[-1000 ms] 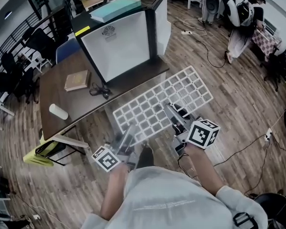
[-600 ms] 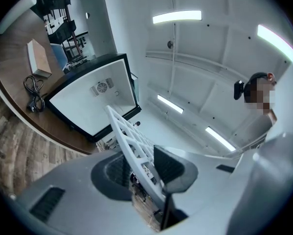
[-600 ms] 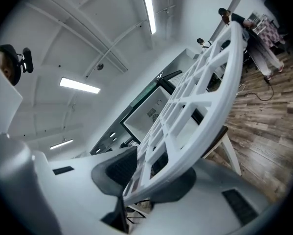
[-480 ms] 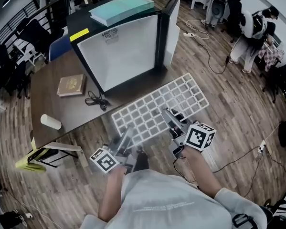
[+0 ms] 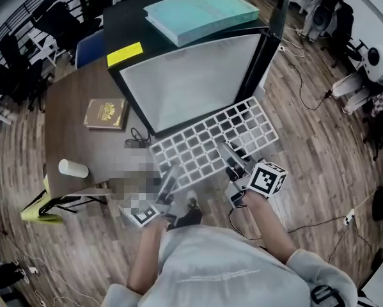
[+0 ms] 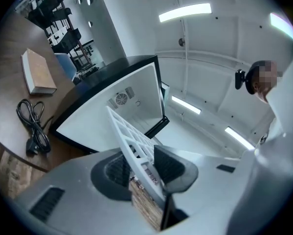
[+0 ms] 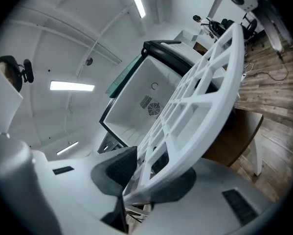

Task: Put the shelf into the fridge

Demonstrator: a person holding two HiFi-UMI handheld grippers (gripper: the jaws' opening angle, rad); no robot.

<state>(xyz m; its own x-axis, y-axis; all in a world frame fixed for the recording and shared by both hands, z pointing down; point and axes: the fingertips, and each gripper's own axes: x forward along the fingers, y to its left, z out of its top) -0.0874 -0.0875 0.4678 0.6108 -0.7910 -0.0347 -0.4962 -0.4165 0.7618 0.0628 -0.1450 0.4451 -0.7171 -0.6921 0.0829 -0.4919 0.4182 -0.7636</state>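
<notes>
A person is holding a white shelf (image 5: 210, 142) with two tongs. The left tongs (image 5: 169, 178) are squeezing the near edge of the shelf on its left side. The right tongs (image 5: 233, 158) are squeezing the near edge on its right side. Both tongs are closed on the shelf, with a white bar sitting tight between the dark pads.

The shelf is lying almost flat in the air, above the wooden floor (image 5: 319, 152). It is not in the fridge yet. Its far edge is sitting right by the bottom of the fridge's open front. I cannot tell if it is touching.

The little black fridge (image 5: 191, 85) is standing at the right end of the brown surface (image 5: 70, 133). Its door (image 5: 271, 34) is hanging open on the right, and the inside is showing white. A blue-green stack (image 5: 201, 13) is lying on top of it.

A brown book (image 5: 106, 113) is lying near the middle of the surface. A black cable (image 5: 138, 137) is curling near the front edge, just beside the fridge. A white roll (image 5: 73, 169) is lying at the near left corner.
</notes>
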